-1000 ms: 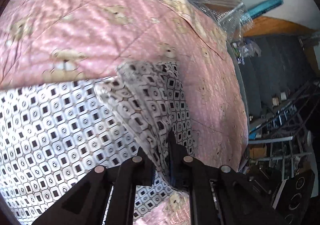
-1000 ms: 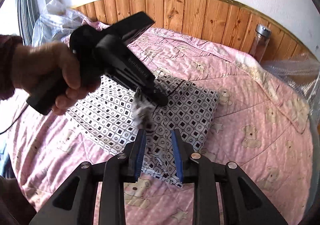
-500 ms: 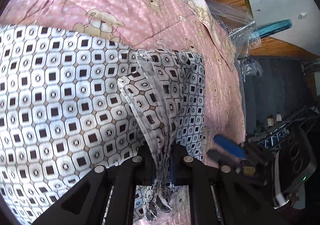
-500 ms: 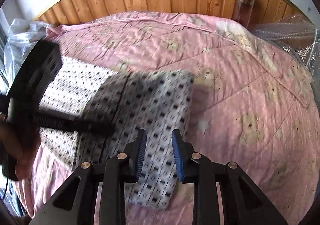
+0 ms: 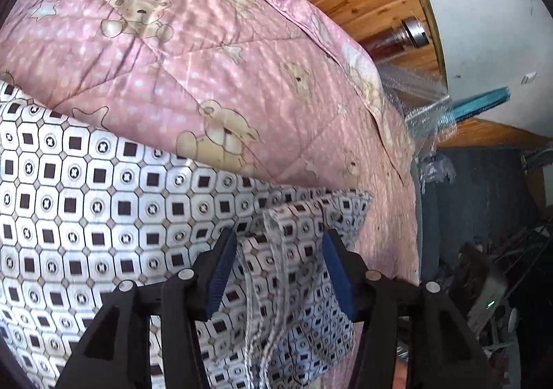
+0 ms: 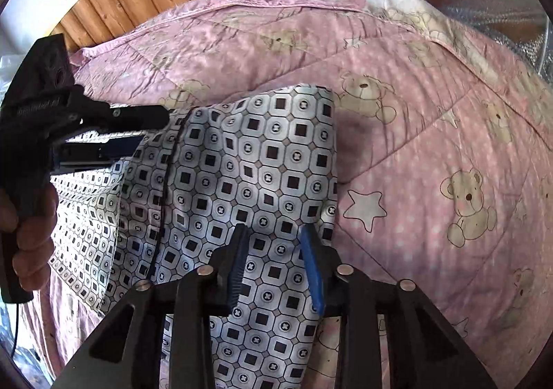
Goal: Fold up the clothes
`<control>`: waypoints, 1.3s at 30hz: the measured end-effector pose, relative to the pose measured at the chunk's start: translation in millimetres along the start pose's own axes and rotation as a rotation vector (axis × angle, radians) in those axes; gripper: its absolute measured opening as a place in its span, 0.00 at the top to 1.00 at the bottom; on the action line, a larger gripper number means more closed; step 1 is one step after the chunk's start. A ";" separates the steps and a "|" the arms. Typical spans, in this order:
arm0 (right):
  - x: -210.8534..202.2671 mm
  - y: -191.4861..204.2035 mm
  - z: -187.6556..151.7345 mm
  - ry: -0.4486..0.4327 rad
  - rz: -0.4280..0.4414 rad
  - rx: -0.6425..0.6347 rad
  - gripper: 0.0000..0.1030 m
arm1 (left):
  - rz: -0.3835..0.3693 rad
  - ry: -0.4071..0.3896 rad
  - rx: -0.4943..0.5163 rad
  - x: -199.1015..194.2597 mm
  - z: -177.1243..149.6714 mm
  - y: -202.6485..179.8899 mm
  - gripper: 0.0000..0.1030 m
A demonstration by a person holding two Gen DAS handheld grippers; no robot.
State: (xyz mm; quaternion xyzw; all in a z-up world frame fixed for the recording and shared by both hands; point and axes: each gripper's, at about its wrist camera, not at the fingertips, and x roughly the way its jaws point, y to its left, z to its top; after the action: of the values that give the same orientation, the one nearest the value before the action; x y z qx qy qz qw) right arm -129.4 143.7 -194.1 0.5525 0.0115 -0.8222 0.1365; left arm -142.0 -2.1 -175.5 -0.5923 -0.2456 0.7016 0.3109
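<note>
since half a second ago the left tongs (image 5: 280, 271) have let go, now spread wide over the patterned garment's (image 6: 262, 161) folded corner; right tongs (image 6: 276, 264) gape empty above it on the pink quilt (image 6: 432, 133).

Faint embossed lettering on left tongs (image 6: 131, 133) body, too blurred to read.
</note>
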 end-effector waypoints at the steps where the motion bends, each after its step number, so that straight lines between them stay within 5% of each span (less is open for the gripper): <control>1: 3.8 5.2 -1.5 0.009 -0.012 -0.010 0.68 | -0.005 -0.023 -0.017 -1.4 1.8 4.3 0.50; 6: 23.9 15.4 -31.7 -0.005 0.020 0.011 0.68 | 0.075 -0.060 0.061 -22.5 0.0 -11.2 0.49; 8: 45.7 15.7 -49.6 0.024 0.004 0.030 0.68 | 0.085 -0.012 0.082 -22.1 -3.2 -17.4 0.49; 11: 59.8 23.4 -57.1 -0.008 -0.016 0.035 0.58 | 0.119 0.107 0.005 -8.2 -9.3 -16.7 0.49; 15: 92.7 36.3 -61.3 -0.007 -0.052 0.001 0.56 | 0.054 0.108 -0.122 3.9 -10.1 -5.9 0.48; 18: 117.2 44.2 -64.4 -0.015 -0.063 -0.032 0.56 | 0.035 0.020 -0.030 -0.7 -7.2 -21.9 0.48; 21: 133.7 47.3 -68.6 -0.031 -0.062 -0.052 0.57 | 0.037 -0.178 0.190 -35.1 -11.4 -51.2 0.48; 23: 139.4 47.7 -69.8 -0.043 -0.060 -0.051 0.55 | 0.100 -0.205 0.195 -43.3 -11.6 -47.1 0.48; 27: 143.0 44.3 -67.5 -0.084 -0.098 0.046 0.53 | 0.240 -0.096 0.083 -36.4 -7.4 -21.7 0.48; 30: 146.4 44.5 -72.7 -0.093 -0.100 0.112 0.43 | 0.224 -0.006 0.097 -29.3 -8.9 -33.2 0.48; 31: 152.8 49.1 -74.6 -0.065 -0.078 0.113 0.47 | 0.211 0.038 0.109 -23.2 -9.0 -41.7 0.46; 32: 157.6 53.7 -76.0 -0.045 -0.062 0.110 0.68 | 0.191 0.093 0.119 -15.2 -9.6 -50.5 0.43; 33: 153.9 59.0 -74.4 -0.065 -0.077 0.094 0.75 | 0.164 0.150 0.132 -6.5 -10.6 -59.6 0.43; 34: 149.0 64.0 -72.6 -0.087 -0.091 0.077 0.94 | 0.143 0.197 0.151 1.6 -11.5 -68.9 0.43; 39: 90.1 92.3 -58.6 -0.237 -0.141 -0.037 0.95 | 0.144 0.365 0.327 36.7 -16.0 -113.4 0.42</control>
State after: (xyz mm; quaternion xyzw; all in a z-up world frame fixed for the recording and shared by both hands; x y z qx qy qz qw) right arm -86.2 45.7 -286.9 0.4469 0.0493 -0.8888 0.0888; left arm -113.6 102.0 -122.4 -0.6669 -0.0261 0.6338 0.3910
